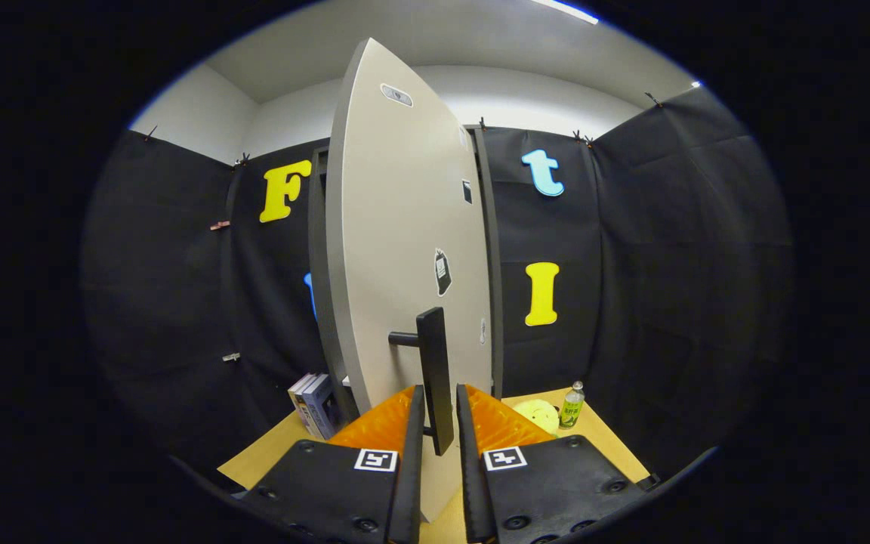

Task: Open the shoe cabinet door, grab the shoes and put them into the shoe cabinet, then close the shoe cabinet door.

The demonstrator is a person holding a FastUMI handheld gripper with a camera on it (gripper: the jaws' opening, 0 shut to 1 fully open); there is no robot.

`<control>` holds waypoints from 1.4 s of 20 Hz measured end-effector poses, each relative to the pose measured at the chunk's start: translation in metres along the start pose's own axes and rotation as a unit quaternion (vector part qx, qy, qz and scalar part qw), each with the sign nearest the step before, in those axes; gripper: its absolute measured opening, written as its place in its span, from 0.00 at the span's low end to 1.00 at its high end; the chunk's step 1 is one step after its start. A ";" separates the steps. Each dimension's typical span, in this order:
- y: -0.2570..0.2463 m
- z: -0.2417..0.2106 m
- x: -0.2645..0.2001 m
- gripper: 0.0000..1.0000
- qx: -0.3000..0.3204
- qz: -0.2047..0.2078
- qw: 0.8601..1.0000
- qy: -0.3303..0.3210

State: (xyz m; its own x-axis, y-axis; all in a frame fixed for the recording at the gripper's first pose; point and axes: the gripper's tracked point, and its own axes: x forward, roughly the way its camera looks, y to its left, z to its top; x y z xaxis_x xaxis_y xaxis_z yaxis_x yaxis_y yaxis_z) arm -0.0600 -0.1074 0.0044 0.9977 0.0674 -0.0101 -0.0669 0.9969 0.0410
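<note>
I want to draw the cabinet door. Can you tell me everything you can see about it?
The shoe cabinet door is a tall, smooth panel, pale grey and matte, perhaps painted wood or metal. It stands upright and swung open, its dark edge showing on one side. A few small stickers sit on its face. A black bar handle stands vertically off it on a short post. The gripper has the handle's lower end between its two fingers; whether they press on it cannot be told. The door's bottom reaches the tan table.

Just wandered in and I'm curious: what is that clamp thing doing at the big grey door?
A person's handheld gripper has its two fingers either side of the black handle on the shoe cabinet door. The door stands swung partly open. Whether the fingers actually press the handle is unclear. Books and a green bottle stand on the table.
</note>
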 end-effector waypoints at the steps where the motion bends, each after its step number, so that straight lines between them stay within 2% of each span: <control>1: -0.005 0.003 -0.005 0.27 0.002 -0.007 1.000 -0.003; 4: -0.015 0.010 -0.024 0.27 0.001 -0.031 0.999 -0.017; 6: -0.014 0.011 -0.035 0.23 -0.010 -0.036 0.999 -0.028; 8: -0.007 -0.005 -0.039 0.22 -0.021 -0.032 0.999 -0.024; 13: 0.026 -0.062 -0.020 0.22 -0.009 -0.003 0.999 0.037; 16: 0.048 -0.111 -0.001 0.22 -0.007 0.012 0.996 0.083; 20: 0.076 -0.195 0.027 0.22 -0.002 0.023 0.985 0.169; 28: 0.090 -0.345 0.056 0.22 0.023 -0.019 0.949 0.315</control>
State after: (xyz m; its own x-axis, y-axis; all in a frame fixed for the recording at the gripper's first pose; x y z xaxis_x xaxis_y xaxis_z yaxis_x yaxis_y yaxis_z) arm -0.0150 0.0005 -0.3374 0.7931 0.0559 -0.6065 -0.0150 0.9973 0.0723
